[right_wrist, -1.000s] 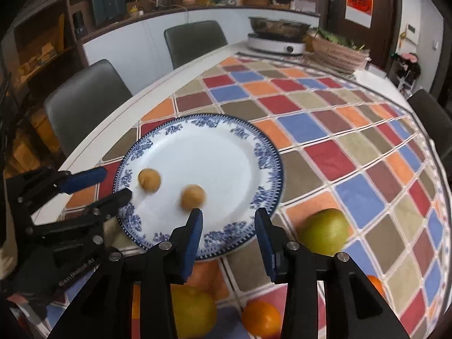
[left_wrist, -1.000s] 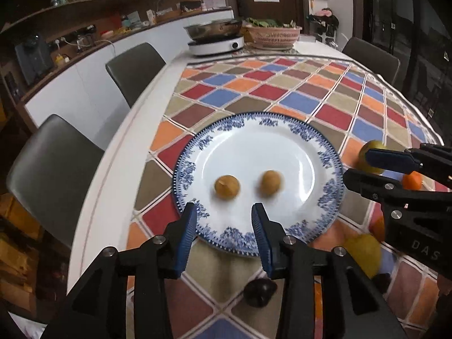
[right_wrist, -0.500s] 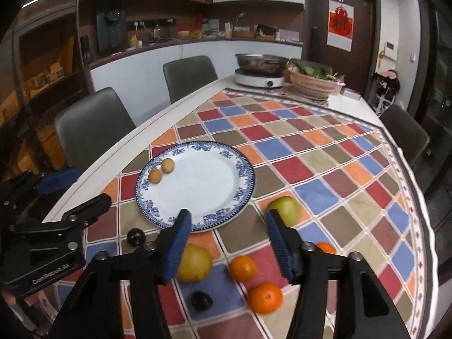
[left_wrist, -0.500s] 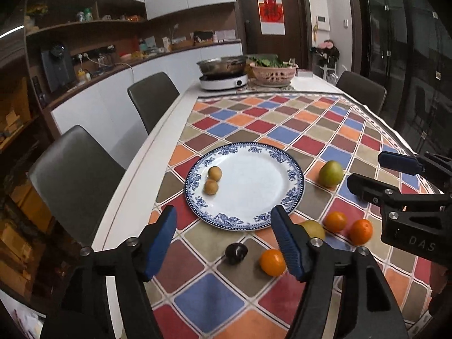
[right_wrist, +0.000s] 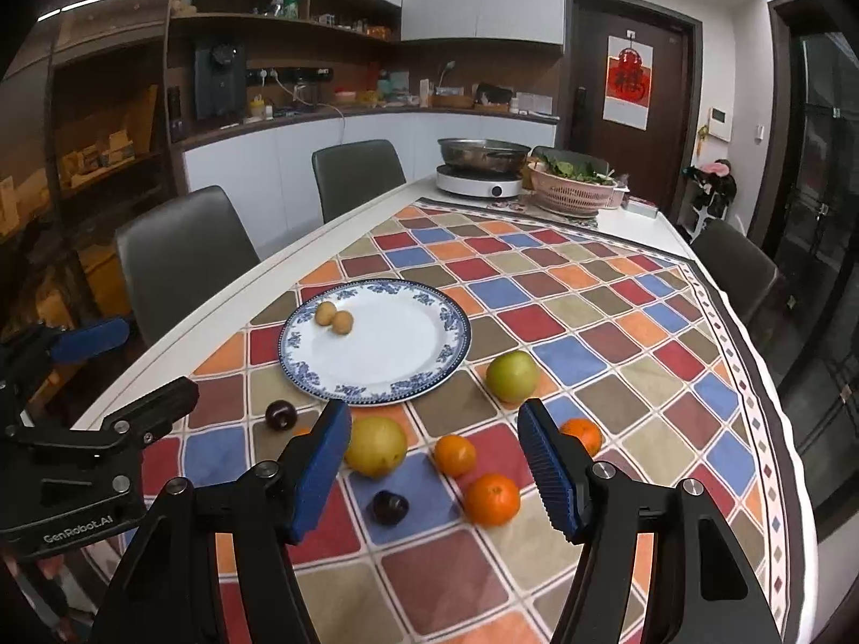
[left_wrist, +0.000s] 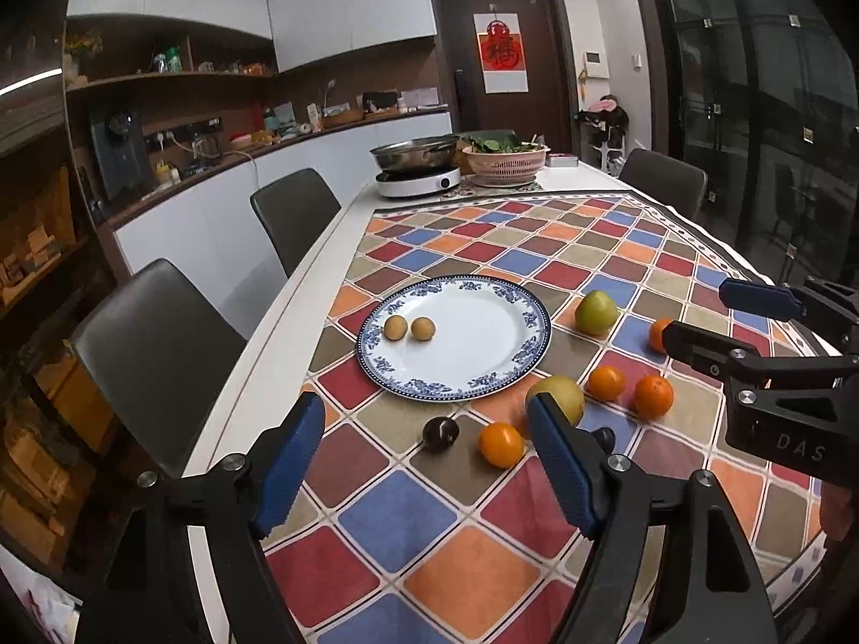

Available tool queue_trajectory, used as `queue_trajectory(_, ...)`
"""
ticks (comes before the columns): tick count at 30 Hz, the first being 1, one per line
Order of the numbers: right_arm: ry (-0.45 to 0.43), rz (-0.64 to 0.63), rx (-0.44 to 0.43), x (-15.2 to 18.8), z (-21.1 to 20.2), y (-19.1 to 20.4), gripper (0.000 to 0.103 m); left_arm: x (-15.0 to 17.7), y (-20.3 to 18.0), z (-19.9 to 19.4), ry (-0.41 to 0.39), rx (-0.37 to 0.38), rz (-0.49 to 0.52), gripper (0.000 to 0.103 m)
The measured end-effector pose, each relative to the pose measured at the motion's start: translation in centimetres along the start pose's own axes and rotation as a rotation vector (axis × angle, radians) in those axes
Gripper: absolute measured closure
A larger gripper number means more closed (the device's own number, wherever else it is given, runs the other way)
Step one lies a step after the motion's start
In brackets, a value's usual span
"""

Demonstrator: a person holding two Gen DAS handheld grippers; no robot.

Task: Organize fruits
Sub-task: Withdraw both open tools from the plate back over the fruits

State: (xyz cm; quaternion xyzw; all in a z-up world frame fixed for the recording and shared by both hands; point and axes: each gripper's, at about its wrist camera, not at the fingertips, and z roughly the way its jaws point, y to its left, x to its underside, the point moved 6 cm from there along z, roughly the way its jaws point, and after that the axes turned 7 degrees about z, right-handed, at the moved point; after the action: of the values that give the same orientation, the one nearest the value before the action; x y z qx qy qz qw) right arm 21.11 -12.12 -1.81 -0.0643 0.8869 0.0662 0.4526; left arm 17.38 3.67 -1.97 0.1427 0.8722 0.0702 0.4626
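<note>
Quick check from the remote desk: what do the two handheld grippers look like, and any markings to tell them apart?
Both match: black angular frames, silver screw heads and two fingers each with ribbed blue pads. The left gripper shows white "GenRobot.AI" lettering on its side in the right wrist view; the right gripper shows "DAS" in the left wrist view. No cables or sleeves are visible.

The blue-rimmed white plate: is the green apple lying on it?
No, the green apple rests on the chequered cloth beside the blue-rimmed white plate, which holds only two small brown fruits.

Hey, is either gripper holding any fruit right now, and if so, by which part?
Nothing is held. The left gripper is opening, empty; the right gripper is open, empty.
</note>
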Motion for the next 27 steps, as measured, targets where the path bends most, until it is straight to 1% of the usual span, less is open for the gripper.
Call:
queue_trajectory(4,-0.008,-0.009,0.005,0.9,-0.5,0.3,0.038,0.9,-0.1,-0.6,-0.014,-0.003,0.004,0.025)
queue_trajectory(8,-0.025,-0.004,0.035,1.7,-1.1,-0.1,0.038,1.8,-0.5,-0.8,-0.016,-0.005,0.006,0.025)
queue_trajectory(14,-0.029,0.005,0.081,2.6,-1.3,-1.4,0.038,2.7,-1.5,-0.3,0.006,0.001,0.018,0.025)
queue_trajectory(20,-0.005,0.02,0.118,3.9,-0.7,-2.8,0.038,3.1,-2.5,0.8,0.02,0.002,0.041,0.025)
queue_trajectory(27,0.077,0.061,0.099,5.0,1.3,-4.1,0.038,4.0,-3.7,3.7,0.106,0.057,0.037,0.025)
